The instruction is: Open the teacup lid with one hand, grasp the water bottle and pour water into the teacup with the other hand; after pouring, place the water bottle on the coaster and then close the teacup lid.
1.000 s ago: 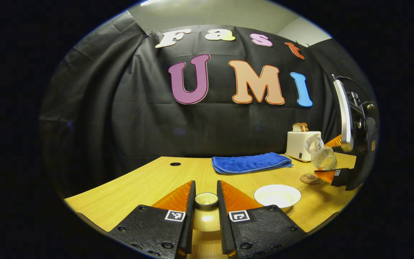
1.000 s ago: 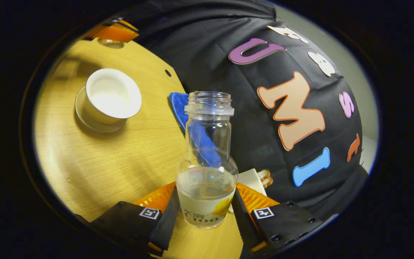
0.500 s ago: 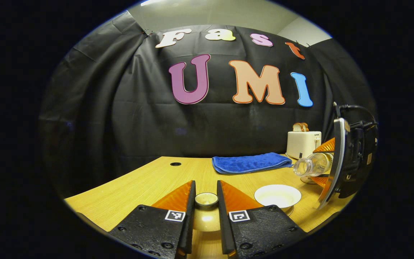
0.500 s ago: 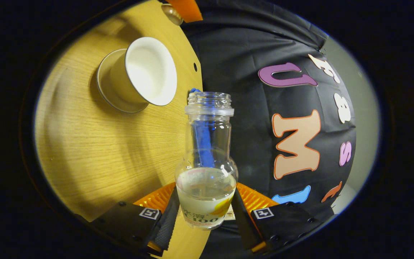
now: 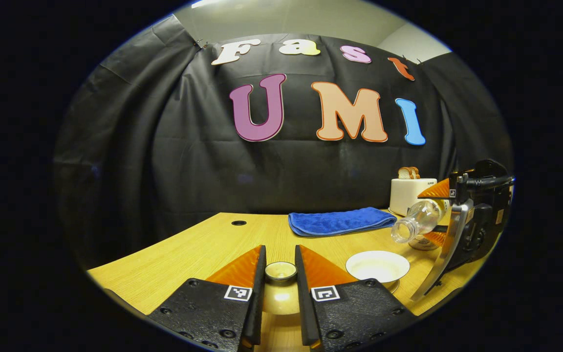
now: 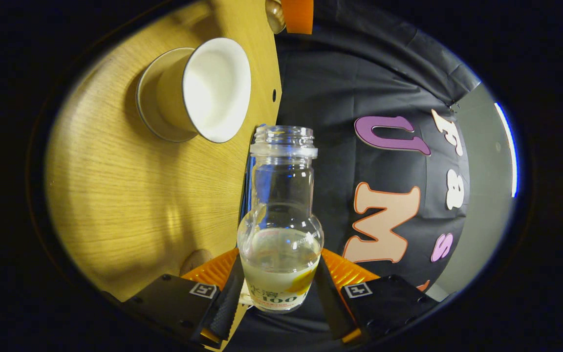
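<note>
My left gripper [image 5: 280, 258] is shut on the knob of the teacup lid [image 5: 280, 293], held low over the table's near edge. The white teacup [image 5: 377, 265] stands uncovered on its saucer just to the right. My right gripper [image 5: 435, 215] is shut on the clear water bottle [image 5: 416, 222], which is tipped past level with its open mouth pointing left and down, just above and right of the cup. In the right gripper view the bottle [image 6: 281, 215] sits between my fingers with water low in it; the teacup [image 6: 203, 90] and saucer [image 6: 145, 98] lie beyond. I see no stream.
A round coaster [image 5: 421, 243] lies under the tipped bottle, partly hidden, and shows again as the coaster [image 6: 196, 259]. A folded blue towel [image 5: 340, 221] lies behind the cup. A white toaster [image 5: 408, 195] with bread stands at the back right. A cable hole [image 5: 238, 223] is at the back left.
The right gripper has rolled the bottle from nearly upright to tipped past level, mouth lowered toward the teacup. The left gripper and lid have stayed still.
</note>
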`<state>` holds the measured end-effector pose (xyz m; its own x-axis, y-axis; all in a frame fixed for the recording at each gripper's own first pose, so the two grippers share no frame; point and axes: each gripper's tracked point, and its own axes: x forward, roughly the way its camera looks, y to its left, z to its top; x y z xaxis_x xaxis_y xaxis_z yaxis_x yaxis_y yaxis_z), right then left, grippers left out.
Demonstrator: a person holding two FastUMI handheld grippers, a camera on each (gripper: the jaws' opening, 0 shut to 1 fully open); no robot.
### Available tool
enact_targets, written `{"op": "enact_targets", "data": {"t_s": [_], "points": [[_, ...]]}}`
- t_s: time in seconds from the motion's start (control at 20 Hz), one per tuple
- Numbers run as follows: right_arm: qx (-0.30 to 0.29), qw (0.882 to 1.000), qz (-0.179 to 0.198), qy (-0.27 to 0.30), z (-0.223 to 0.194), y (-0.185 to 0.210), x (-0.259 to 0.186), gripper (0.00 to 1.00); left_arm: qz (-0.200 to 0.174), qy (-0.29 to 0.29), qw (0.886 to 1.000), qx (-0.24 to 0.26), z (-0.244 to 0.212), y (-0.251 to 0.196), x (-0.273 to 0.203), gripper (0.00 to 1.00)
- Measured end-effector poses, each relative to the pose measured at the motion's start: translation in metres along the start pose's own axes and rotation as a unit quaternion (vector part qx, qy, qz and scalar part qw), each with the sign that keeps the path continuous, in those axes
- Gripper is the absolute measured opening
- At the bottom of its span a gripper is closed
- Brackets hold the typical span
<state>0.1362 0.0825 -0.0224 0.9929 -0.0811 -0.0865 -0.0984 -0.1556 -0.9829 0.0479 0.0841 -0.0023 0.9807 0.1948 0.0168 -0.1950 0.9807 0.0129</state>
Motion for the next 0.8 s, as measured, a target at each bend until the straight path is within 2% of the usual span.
{"op": "enact_targets", "data": {"t_s": [0.15,0.4,0.8], "points": [[-0.028,0.999,-0.018,-0.009,0.005,-0.005,-0.002,0.77,0.000,0.000,1.000,0.000,-0.001,0.000,0.001,0.29],[-0.060,0.998,-0.028,-0.019,0.006,-0.012,-0.001,0.77,0.000,0.001,1.000,0.000,0.000,0.000,0.000,0.29],[-0.075,0.995,-0.056,-0.027,0.006,-0.022,0.006,0.79,0.000,0.001,1.000,0.000,0.001,0.001,0.001,0.29]]}}
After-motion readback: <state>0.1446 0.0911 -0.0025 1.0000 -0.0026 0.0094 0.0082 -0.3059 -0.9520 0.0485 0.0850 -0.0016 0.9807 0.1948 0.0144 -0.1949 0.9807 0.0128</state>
